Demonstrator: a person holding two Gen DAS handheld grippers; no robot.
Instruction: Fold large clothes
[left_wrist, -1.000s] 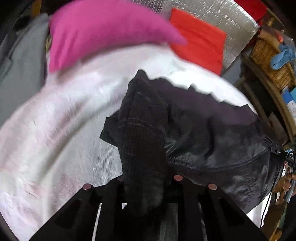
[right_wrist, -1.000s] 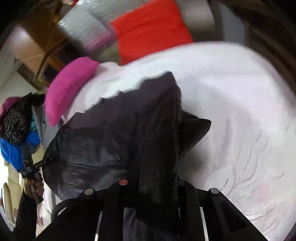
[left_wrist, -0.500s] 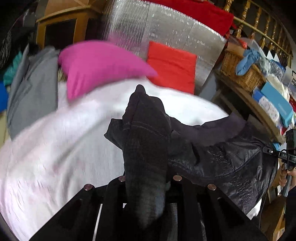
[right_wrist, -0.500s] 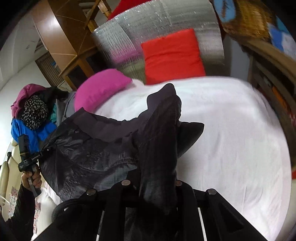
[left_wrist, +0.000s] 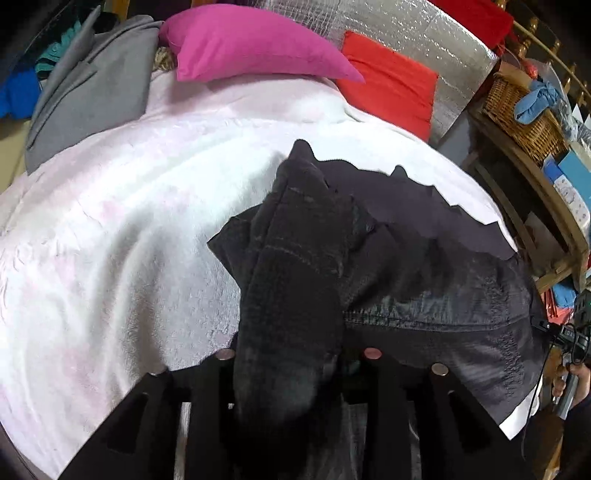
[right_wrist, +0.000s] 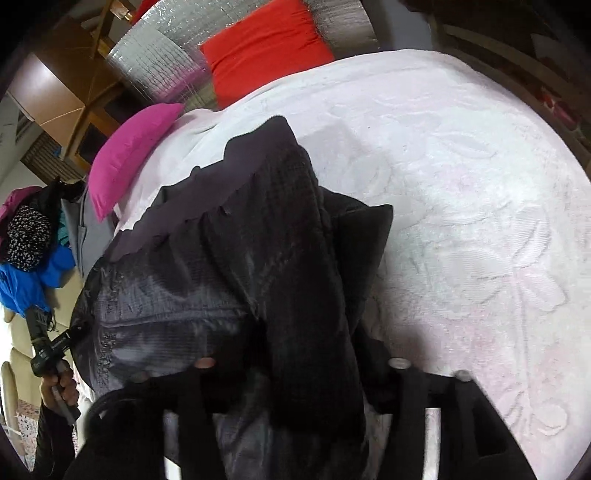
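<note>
two claws, one dark jacket (left_wrist: 424, 280) between them. from my left wrist view, the left gripper (left_wrist: 295, 373) is clenched on a bunched ribbed part of the jacket, maybe a cuff or hem, that rises straight ahead of the fingers. the rest of the garment spreads to my right across the white bedspread (left_wrist: 110, 240), its far edge running toward the right gripper (left_wrist: 569, 339), which shows small at the frame's right edge. open bedspread lies ahead and to the left, up to the pink pillow (left_wrist: 251, 48) and red cushion (left_wrist: 388, 85).

from my right wrist view, the right gripper (right_wrist: 299, 373) is clamped on a matching bunch of jacket (right_wrist: 177, 295), and the cloth stretches leftward to the left gripper (right_wrist: 48, 350). the long axis runs claw to claw, so i judge both ends equally near. wide bare bedspread (right_wrist: 461, 184) sits ahead and right; the bed's right edge is close, so i'd lay it forward.
</note>
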